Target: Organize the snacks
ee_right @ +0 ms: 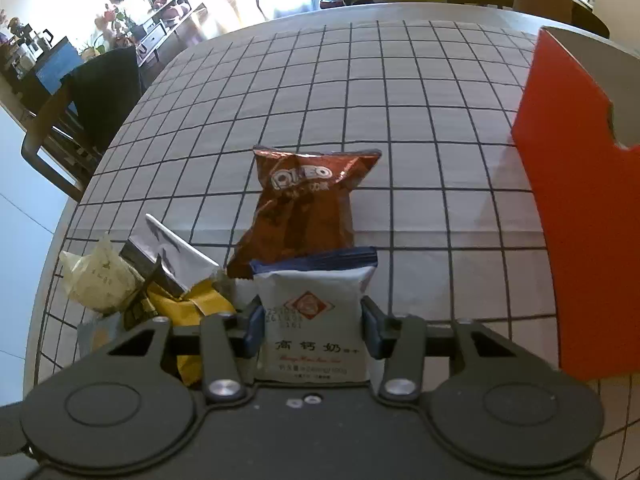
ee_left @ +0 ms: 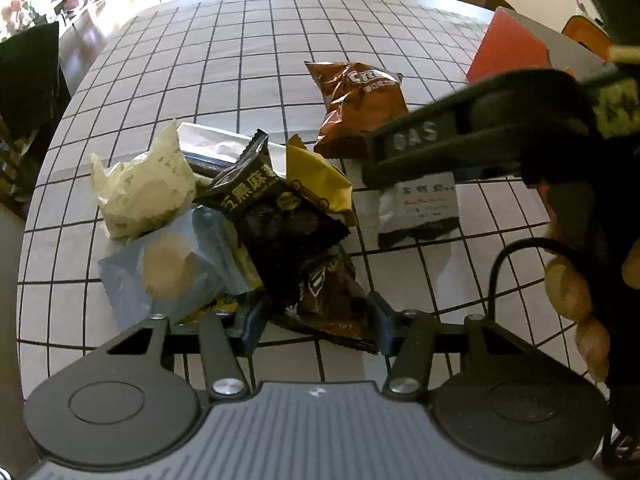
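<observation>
A pile of snack packets lies on the checked tablecloth (ee_left: 248,64): a cream wrapper (ee_left: 140,188), a pale blue packet (ee_left: 168,268), a black packet (ee_left: 272,208), a yellow packet (ee_left: 320,184) and a brown packet (ee_left: 332,292). My left gripper (ee_left: 316,320) is open, its jaws either side of the brown packet. A brown Oreo bag (ee_right: 304,208) lies farther back. My right gripper (ee_right: 314,324) has a white milk-biscuit packet (ee_right: 316,320) between its jaws; whether the pads press it is unclear. From the left wrist view it (ee_left: 420,208) sits under the right gripper.
A red and white box (ee_right: 580,208) stands at the right, also visible in the left wrist view (ee_left: 508,48). Chairs stand around the table's far and left edges (ee_right: 80,120). Bare tablecloth lies beyond the Oreo bag.
</observation>
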Tool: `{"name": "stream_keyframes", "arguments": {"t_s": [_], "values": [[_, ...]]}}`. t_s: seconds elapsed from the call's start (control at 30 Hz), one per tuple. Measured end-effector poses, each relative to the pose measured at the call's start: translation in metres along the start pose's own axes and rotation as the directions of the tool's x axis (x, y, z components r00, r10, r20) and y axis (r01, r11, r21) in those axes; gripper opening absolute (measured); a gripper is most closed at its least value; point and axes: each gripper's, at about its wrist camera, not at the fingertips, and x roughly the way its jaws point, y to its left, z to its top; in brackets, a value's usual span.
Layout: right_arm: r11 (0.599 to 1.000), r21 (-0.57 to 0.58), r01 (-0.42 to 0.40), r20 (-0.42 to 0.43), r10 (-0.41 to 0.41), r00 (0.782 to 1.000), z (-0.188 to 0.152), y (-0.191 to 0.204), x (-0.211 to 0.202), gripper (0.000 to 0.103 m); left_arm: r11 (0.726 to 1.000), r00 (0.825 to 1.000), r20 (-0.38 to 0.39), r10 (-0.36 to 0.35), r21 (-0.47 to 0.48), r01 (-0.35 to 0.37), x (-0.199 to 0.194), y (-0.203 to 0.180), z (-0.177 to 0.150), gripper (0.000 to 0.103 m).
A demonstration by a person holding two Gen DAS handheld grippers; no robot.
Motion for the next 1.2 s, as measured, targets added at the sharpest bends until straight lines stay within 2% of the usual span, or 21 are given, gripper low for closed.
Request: {"name": "stream_keyframes", "arguments": {"t_s": [0.23, 0.57, 0.83, 1.2], "values": [[1.0, 0.024, -0.003, 0.03, 0.002, 1.0, -0.014, -0.008, -0.02, 0.047, 0.999, 0.999, 0.023, -0.031, -0.033, 0.032, -0.008, 0.006, -0.006, 0.052], [0.998, 0.06, 0.008, 0.055, -0.011, 0.998, -0.035, -0.018, -0.057, 0.047, 0.999, 0.998, 0.045, -0.05, 0.001, 0.05, -0.031, 0.003, -0.02, 0.052], [0.997, 0.076, 0.02, 0.1, -0.027, 0.995, -0.05, -0.02, -0.097, 0.047, 0.997, 0.993, 0.095, -0.07, 0.036, 0.066, -0.062, 0.002, -0.025, 0.052], [0.994, 0.082, 0.07, 0.187, -0.084, 0.979, -0.053, -0.03, -0.16, 0.047, 0.99, 0.98, 0.16, -0.116, 0.1, 0.101, -0.104, -0.017, -0.003, 0.052]]}}
